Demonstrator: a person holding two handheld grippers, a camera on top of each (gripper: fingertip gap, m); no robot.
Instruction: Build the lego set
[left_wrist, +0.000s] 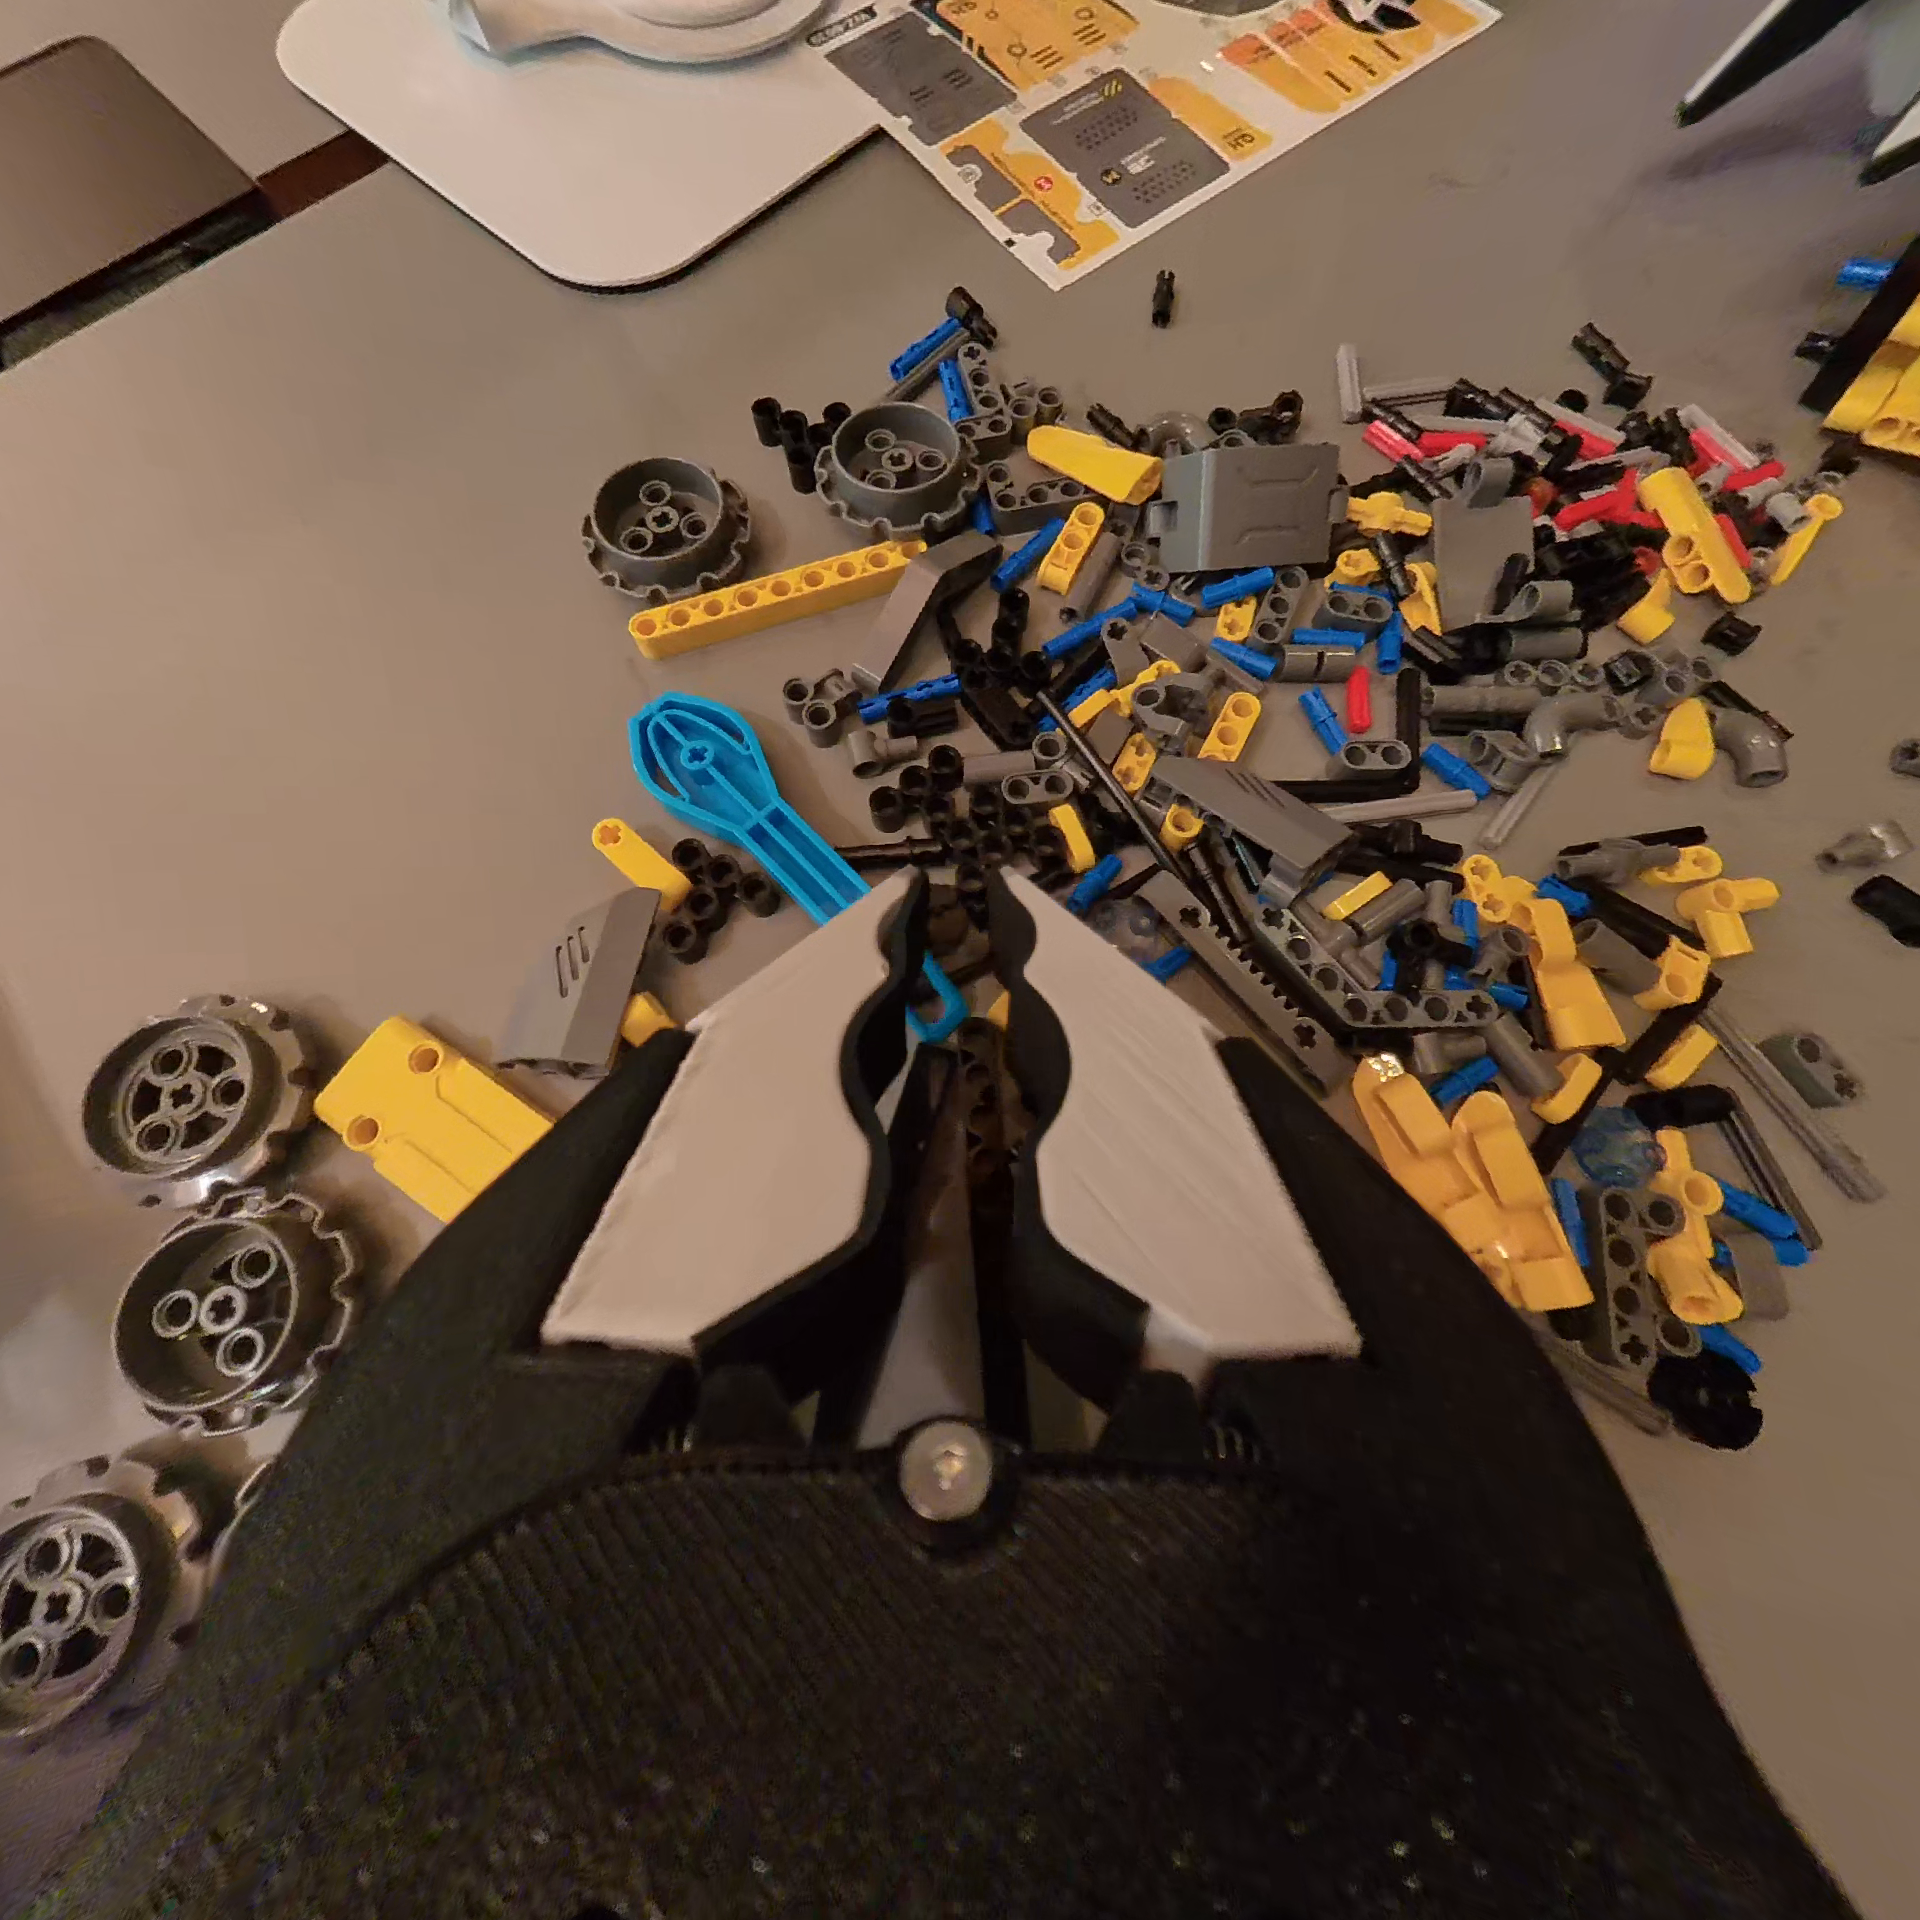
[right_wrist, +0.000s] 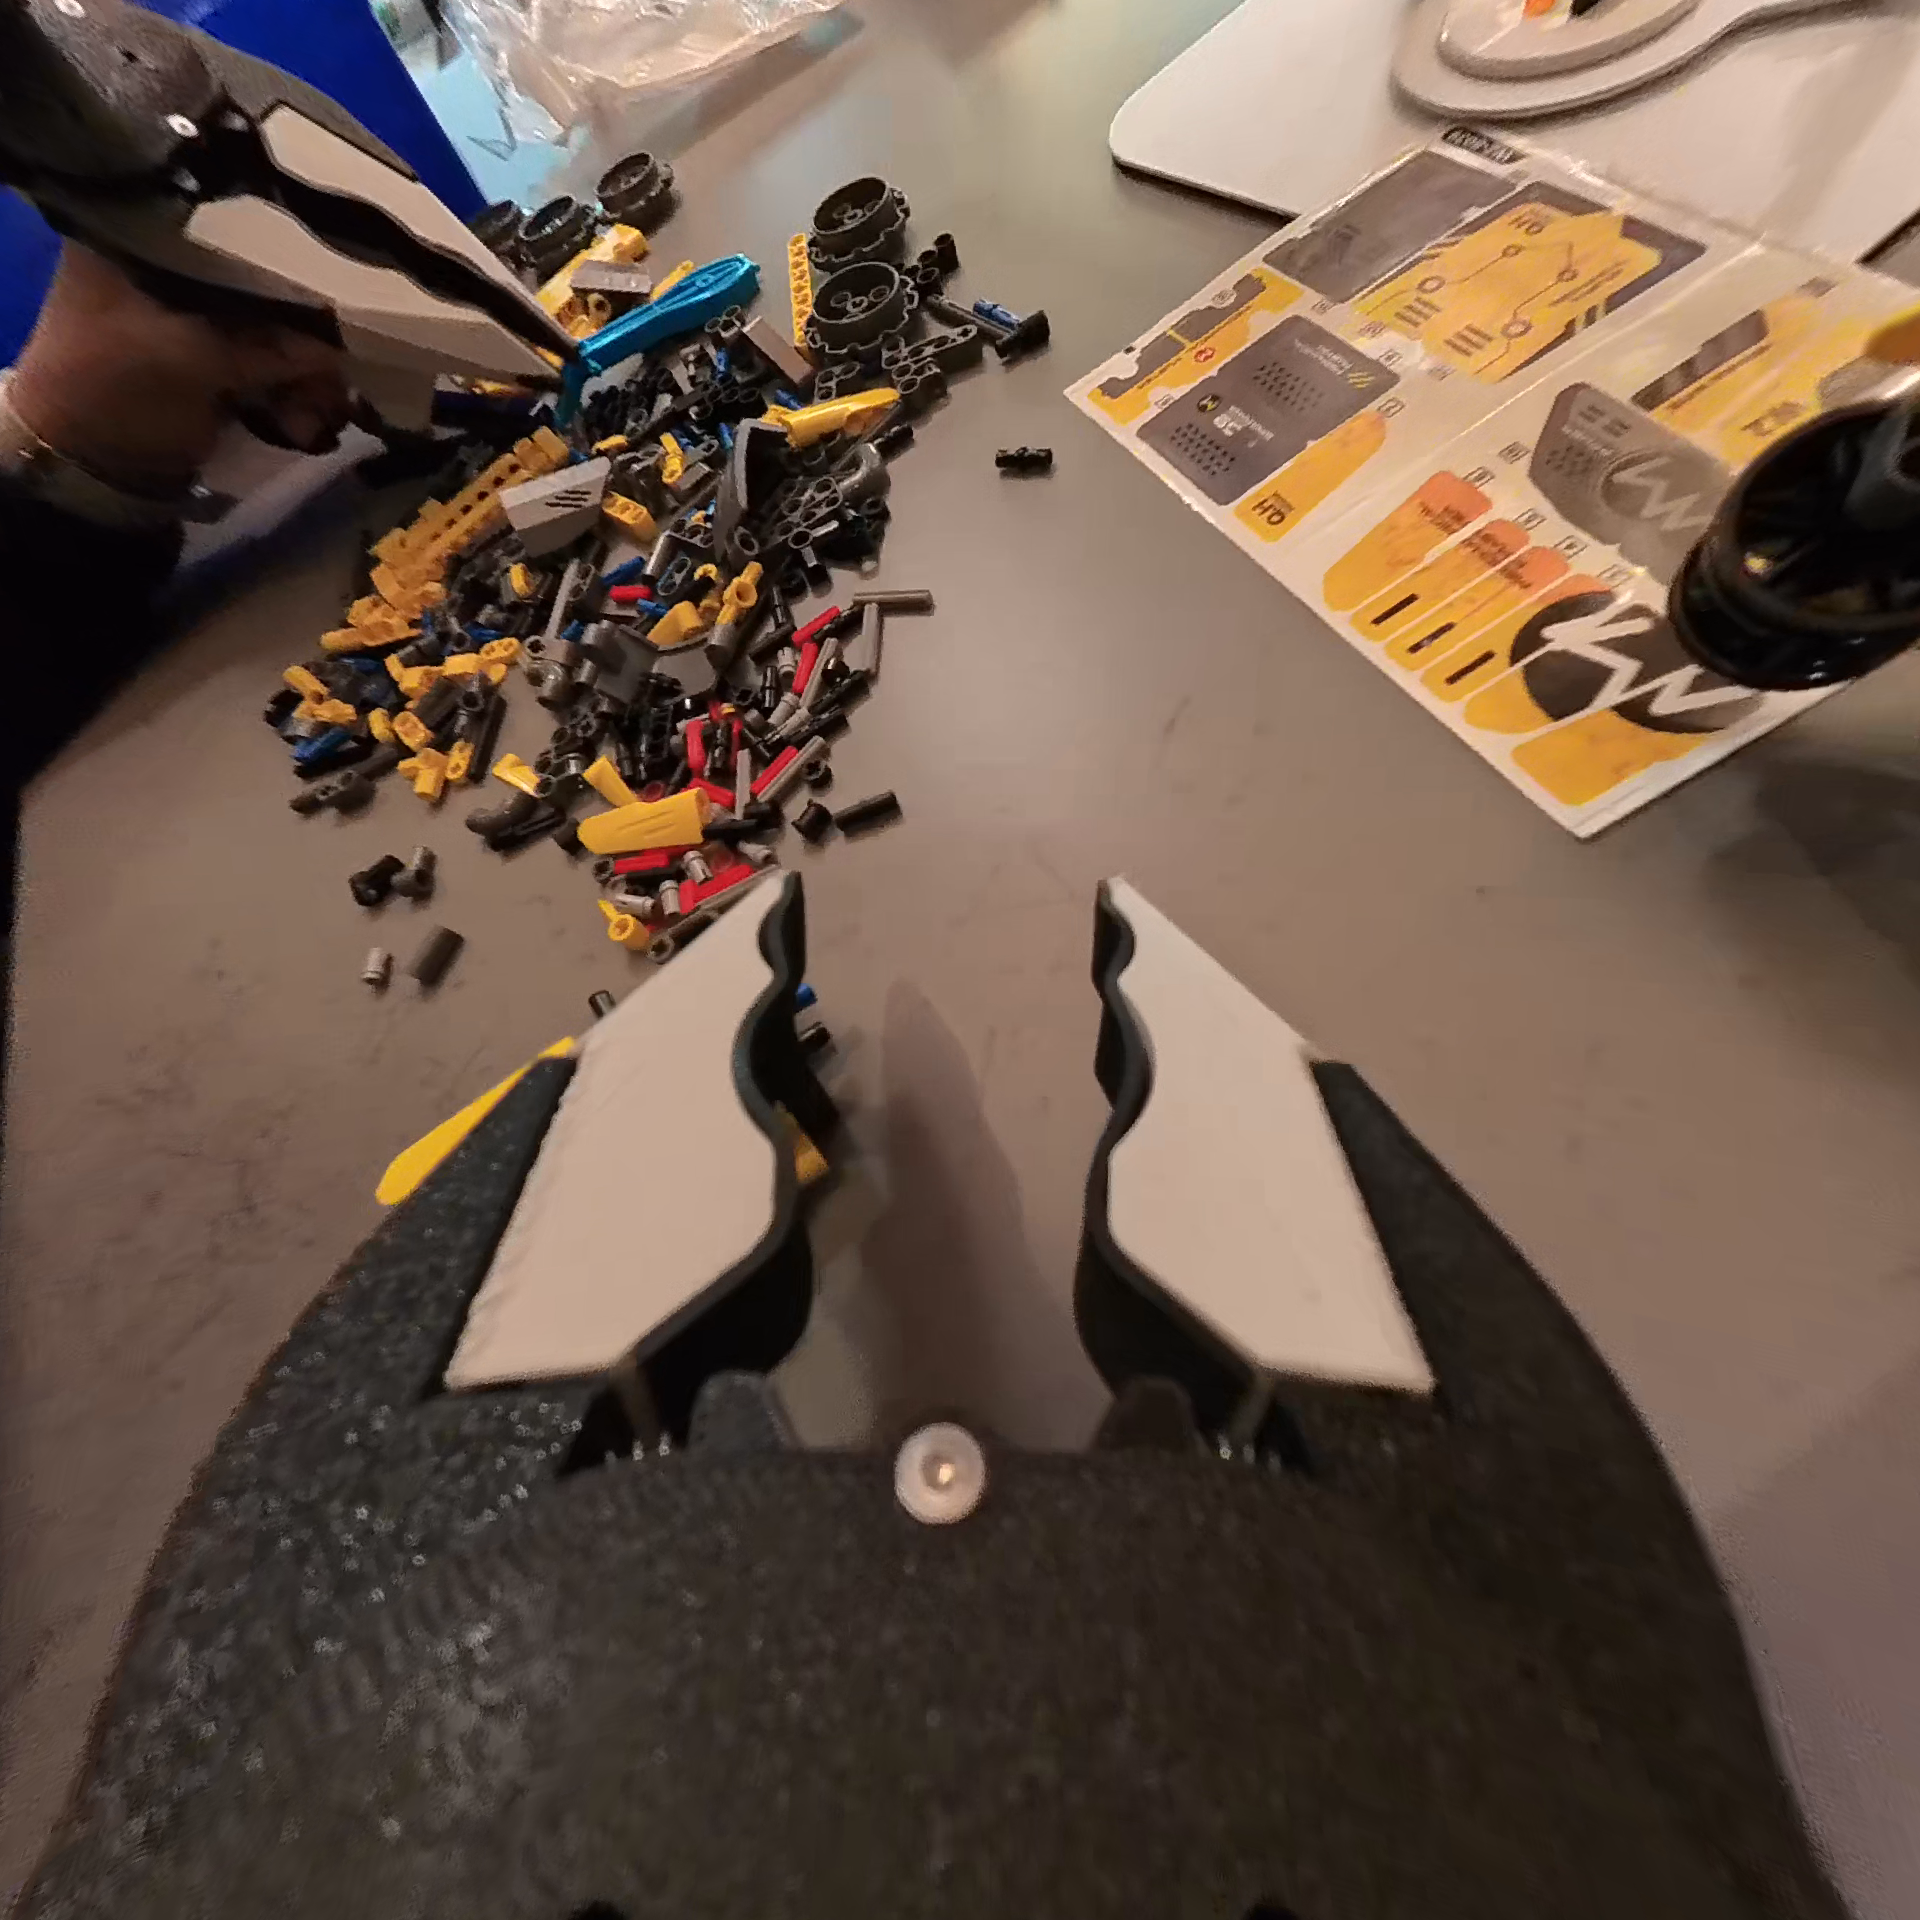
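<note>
The left gripper (left_wrist: 956, 894) has its jaws nearly together over the near edge of the parts pile (left_wrist: 1299, 727). A black pin-hole beam (left_wrist: 971, 831) runs into the narrow gap between the tips. Whether the jaws clamp it cannot be told. The blue separator tool (left_wrist: 717, 790) lies just left of the tips and passes beneath them.

Risk: the beam is rigid, smooth plastic with a narrow section, so it could pivot or slip. Adjacent loose pins could snag and scatter.

The right gripper (right_wrist: 945, 894) has its jaws wide apart above bare counter (right_wrist: 1039, 675). They hold nothing. The pile's red and grey pins (right_wrist: 717, 883) lie just left of its left jaw. The glossy sticker sheet (right_wrist: 1455, 436) lies well ahead to the right.
</note>
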